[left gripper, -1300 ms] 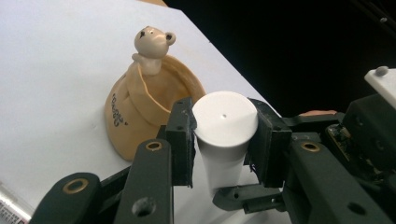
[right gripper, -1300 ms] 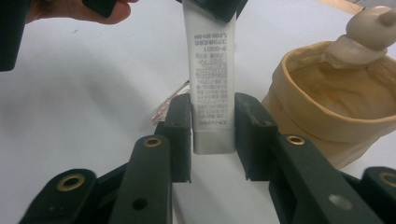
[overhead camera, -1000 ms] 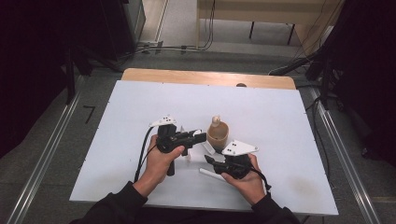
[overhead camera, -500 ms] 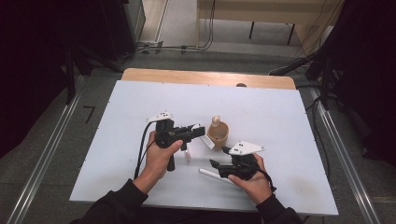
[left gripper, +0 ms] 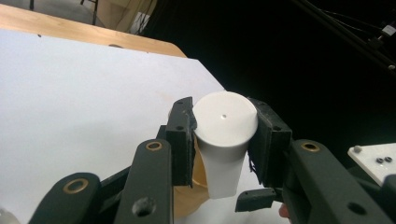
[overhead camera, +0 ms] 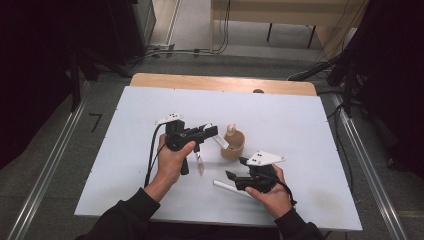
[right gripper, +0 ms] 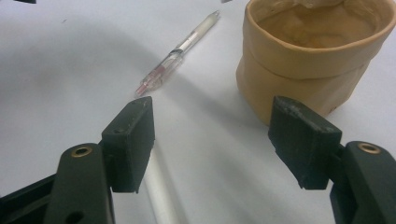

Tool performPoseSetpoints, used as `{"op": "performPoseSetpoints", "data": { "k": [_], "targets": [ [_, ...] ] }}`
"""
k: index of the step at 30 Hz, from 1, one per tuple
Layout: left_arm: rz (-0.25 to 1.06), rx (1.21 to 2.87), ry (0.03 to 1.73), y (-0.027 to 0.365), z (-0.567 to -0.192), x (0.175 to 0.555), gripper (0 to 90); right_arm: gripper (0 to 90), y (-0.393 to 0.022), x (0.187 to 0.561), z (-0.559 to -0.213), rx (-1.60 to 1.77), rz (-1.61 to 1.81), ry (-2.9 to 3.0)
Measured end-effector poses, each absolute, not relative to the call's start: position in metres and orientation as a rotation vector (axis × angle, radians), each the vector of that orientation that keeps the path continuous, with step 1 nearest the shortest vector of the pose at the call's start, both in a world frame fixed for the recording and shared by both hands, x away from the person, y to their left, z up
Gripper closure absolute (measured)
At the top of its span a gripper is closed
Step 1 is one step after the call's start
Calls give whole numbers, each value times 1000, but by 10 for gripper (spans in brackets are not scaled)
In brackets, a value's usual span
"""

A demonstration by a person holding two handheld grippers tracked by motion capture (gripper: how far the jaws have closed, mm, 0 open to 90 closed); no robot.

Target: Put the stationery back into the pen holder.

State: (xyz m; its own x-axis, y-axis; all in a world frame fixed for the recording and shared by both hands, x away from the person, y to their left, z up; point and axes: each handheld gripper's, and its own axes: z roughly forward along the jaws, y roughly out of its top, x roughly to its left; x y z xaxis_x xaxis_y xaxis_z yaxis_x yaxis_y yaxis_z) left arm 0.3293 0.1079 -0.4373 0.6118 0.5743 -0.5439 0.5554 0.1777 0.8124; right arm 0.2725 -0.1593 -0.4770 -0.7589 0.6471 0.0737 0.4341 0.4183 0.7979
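My left gripper is shut on a white tube, which I see end-on between the pads. The tube slants down toward a tan soft pouch at mid-table. My right gripper hovers low near the front of the table. Its jaws have just been opening and now stand wide, with nothing pressed between them. A white stick lies on the table under its left jaw. A clear pen lies left of the pouch.
The white tabletop has a wooden strip along its far edge. A pale rounded thing sticks up out of the pouch. Dark floor and cables surround the table.
The left gripper with its white tube has shifted slightly up the picture, away from the near edge. The right hand has kept nearly still over the white stick.
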Motion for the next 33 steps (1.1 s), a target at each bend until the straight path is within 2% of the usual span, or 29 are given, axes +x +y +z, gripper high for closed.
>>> {"op": "performPoseSetpoints", "data": {
  "k": [33],
  "targets": [
    [156, 1557, 981, 77, -448, 345, 657, 304, -162, 274, -479, 967, 1247, 2434]
  ]
}}
